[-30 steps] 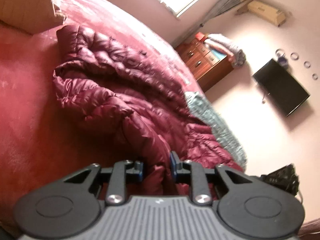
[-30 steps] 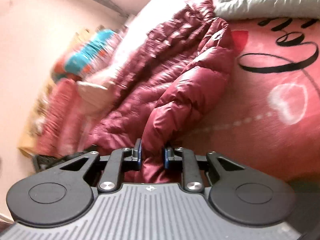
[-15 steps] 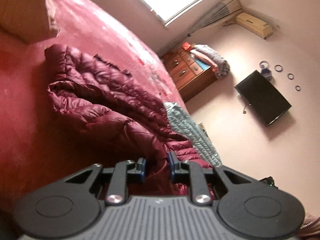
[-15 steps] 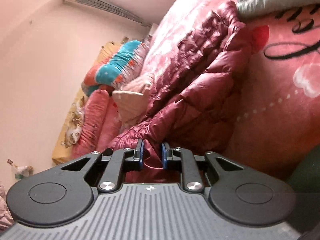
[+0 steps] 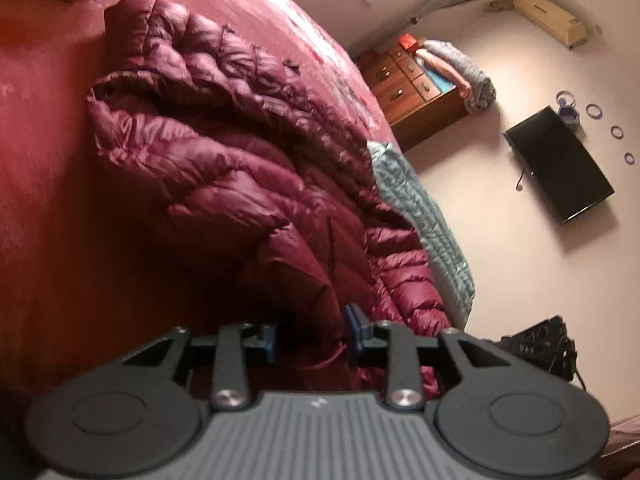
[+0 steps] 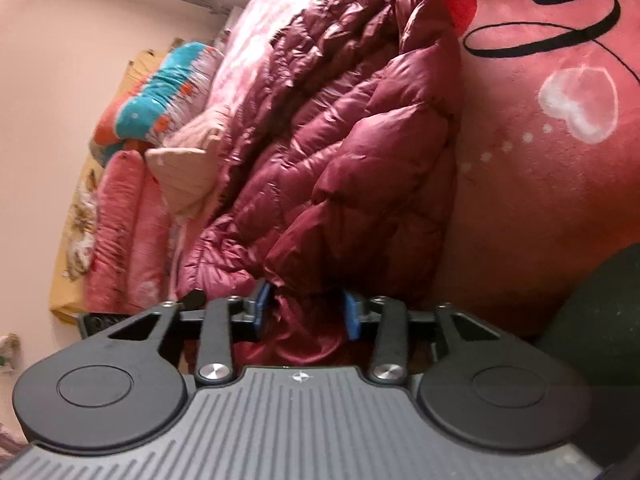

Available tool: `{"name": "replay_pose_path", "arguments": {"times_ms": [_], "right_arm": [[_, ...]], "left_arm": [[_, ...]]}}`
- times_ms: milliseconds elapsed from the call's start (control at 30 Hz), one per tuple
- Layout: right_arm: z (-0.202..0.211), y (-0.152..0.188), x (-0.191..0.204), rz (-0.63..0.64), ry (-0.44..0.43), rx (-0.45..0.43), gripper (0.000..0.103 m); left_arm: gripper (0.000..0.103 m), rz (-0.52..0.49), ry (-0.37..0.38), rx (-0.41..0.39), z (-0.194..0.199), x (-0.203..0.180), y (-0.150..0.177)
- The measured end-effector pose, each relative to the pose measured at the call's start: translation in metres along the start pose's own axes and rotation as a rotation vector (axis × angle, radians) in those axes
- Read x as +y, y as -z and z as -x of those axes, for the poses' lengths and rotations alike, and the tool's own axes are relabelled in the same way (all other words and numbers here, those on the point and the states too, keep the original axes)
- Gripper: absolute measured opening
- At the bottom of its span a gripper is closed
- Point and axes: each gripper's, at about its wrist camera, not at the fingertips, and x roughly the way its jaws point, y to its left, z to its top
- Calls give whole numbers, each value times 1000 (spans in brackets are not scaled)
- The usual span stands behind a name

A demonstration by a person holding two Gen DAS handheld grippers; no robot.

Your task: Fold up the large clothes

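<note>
A dark red quilted down jacket [image 5: 224,148] lies folded lengthwise on the red bed cover [image 5: 36,184]; it also shows in the right wrist view [image 6: 360,152]. My left gripper [image 5: 314,338] is open, its blue-padded jaws apart with the jacket's near edge lying loose between them. My right gripper [image 6: 306,312] is open too, its jaws spread around the jacket's other end without pinching it. The fabric under both grippers is in shadow.
A grey quilted garment [image 5: 424,216] lies beyond the jacket at the bed's edge. Pillows and a folded colourful blanket [image 6: 160,100] sit at the head of the bed. A wooden dresser [image 5: 416,88] and a wall television [image 5: 560,164] stand across the room.
Both grippers held the jacket's edge shut and carried it across; now both have opened and the jacket lies lowered onto the bed.
</note>
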Motion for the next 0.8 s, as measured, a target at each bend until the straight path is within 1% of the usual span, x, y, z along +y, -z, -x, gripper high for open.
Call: {"name": "replay_pose_path", "arguments": {"times_ms": [67, 133, 167, 200, 233, 267, 300, 400, 433, 467, 500, 533, 567, 633, 667, 733, 800], "right_arm": [[-1, -2, -2, 5, 24, 14, 63], [-1, -3, -6, 11, 56, 27, 72], [-4, -4, -6, 14, 76, 35, 75], [-7, -4, -5, 20, 90, 46, 81], [-8, -4, -5, 26, 95, 56, 88], [-10, -4, -4, 32, 98, 65, 92], [-12, -3, -2, 37, 102, 73, 99], [-19, -2, 1, 55, 106, 102, 100], [-22, -2, 2, 63, 121, 115, 94], [-24, -1, 3, 73, 146, 122, 87], [-25, 0, 5, 90, 168, 131, 68], [-28, 1, 7, 105, 178, 142, 53], [-30, 3, 10, 123, 182, 153, 49], [-31, 5, 14, 154, 186, 161, 36], [-30, 5, 15, 163, 176, 161, 34], [-25, 1, 14, 147, 125, 149, 30], [-18, -4, 8, 97, 34, 121, 29]], "left_arm": [[39, 7, -7, 18, -5, 3, 2], [41, 16, -24, 38, -11, 5, 5], [43, 16, -37, 52, -15, 6, 6], [45, 15, -51, 65, -18, 6, 7], [48, 13, -62, 78, -21, 7, 8], [50, 10, -69, 87, -23, 7, 9], [50, 9, -73, 95, -25, 8, 10], [50, 3, -95, 104, -33, 12, 12], [44, 6, -102, 115, -36, 14, 13], [35, 7, -107, 125, -39, 14, 13], [32, 2, -112, 128, -40, 14, 13], [28, -3, -112, 128, -40, 13, 13], [25, -2, -107, 125, -38, 13, 12], [19, 12, -87, 118, -34, 14, 10], [17, 22, -75, 115, -31, 15, 9], [15, 58, -36, 101, -21, 17, 5], [15, 113, 9, 82, -13, 21, -1]]}}
